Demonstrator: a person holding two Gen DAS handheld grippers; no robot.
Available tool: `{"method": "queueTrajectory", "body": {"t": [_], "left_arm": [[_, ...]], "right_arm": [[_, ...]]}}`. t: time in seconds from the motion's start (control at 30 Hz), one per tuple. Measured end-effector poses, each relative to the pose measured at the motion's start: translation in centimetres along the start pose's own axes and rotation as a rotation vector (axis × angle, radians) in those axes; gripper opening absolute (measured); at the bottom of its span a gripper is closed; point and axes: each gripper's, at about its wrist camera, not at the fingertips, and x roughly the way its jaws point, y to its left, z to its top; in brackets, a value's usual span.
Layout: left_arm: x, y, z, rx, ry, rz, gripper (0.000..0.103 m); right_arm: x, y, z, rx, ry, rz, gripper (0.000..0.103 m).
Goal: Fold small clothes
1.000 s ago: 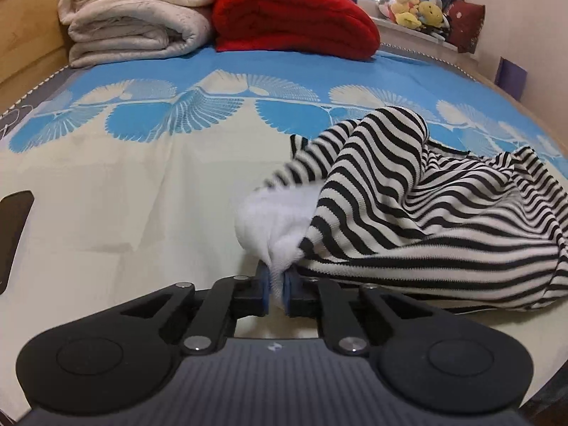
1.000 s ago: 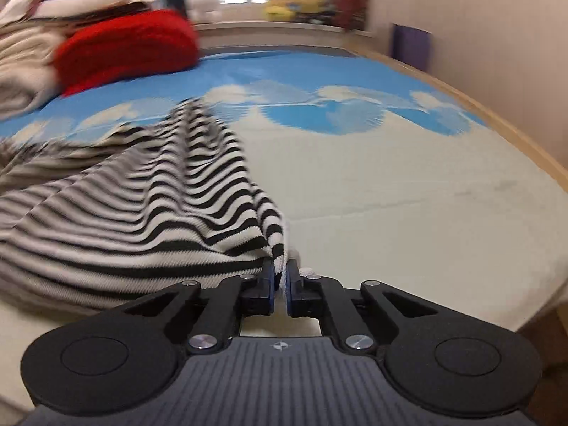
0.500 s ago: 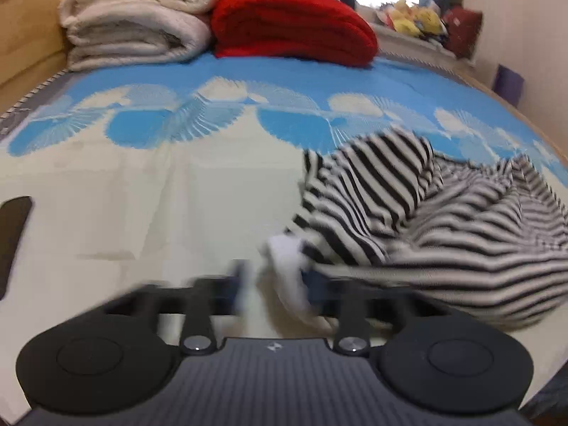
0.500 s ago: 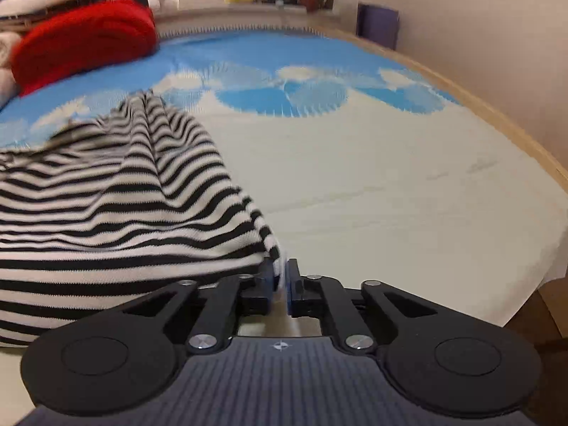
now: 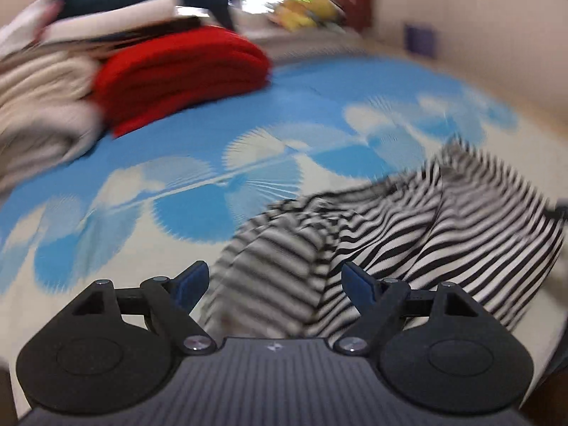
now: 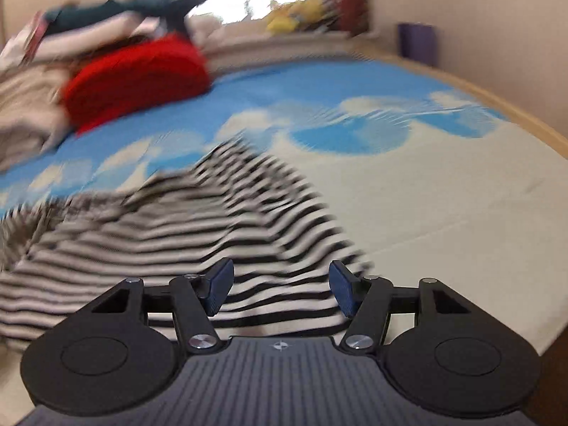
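A black-and-white striped garment (image 5: pixel 408 245) lies crumpled on the bed, motion-blurred in both views. My left gripper (image 5: pixel 275 285) is open, its blue-padded fingers spread above the garment's near left edge, holding nothing. In the right wrist view the same striped garment (image 6: pixel 184 234) spreads to the left and centre. My right gripper (image 6: pixel 280 291) is open over its near right edge, with striped cloth showing between the fingers but not clamped.
The bed sheet (image 6: pixel 443 213) is cream with a blue fan pattern further back. A folded red blanket (image 5: pixel 181 71) and beige blankets (image 5: pixel 39 106) are stacked at the far left. The wooden bed edge (image 6: pixel 514 113) and the wall run along the right.
Both grippers were shut on the garment's edges and have opened and let it go. The left one released first. The garment has dropped flatter onto the bed, and both cameras are moving.
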Motion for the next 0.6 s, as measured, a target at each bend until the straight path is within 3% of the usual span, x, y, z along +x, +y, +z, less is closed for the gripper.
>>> {"method": "queueTrajectory", "body": {"t": [0.03,0.07,0.1,0.17,0.33,0.43,0.47,0.53,0.6], "left_arm": [[2.1,-0.6,0.7,0.025,0.034,0.003,0.084],[4.0,-0.7,1.0,0.024,0.067,-0.010,0.063],[5.9,-0.4,1.4,0.005,0.104,-0.035,0.002],[9.0,1.2,2.0,-0.103,0.166,-0.032,0.001],[11.1,7.4,3.4,-0.345,0.048,0.032,0.001],[14.0,9.7,3.5,-0.409,0.107,0.027,0.004],[14.8,10.2,3.3,-0.418,0.135,0.000,0.009],[15.7,10.3,2.8,-0.416,0.164,-0.006,0.033],[14.7,10.6,2.7,-0.415,0.158,0.041,0.065]], "right_arm": [[0.5,1.0,0.0,-0.029,0.010,0.003,0.061],[0.9,1.9,0.2,-0.065,0.020,0.005,0.061],[1.1,2.5,0.2,-0.094,0.024,0.001,0.061],[1.4,3.5,0.6,-0.134,0.023,-0.009,0.061],[1.4,5.5,1.7,-0.159,-0.009,0.017,0.061],[1.6,6.2,2.0,-0.161,0.005,0.053,0.061],[2.0,6.5,2.1,-0.166,0.021,0.062,0.061],[2.8,7.1,2.1,-0.173,0.055,0.069,0.061],[3.2,7.4,2.1,-0.176,0.077,0.081,0.061]]}}
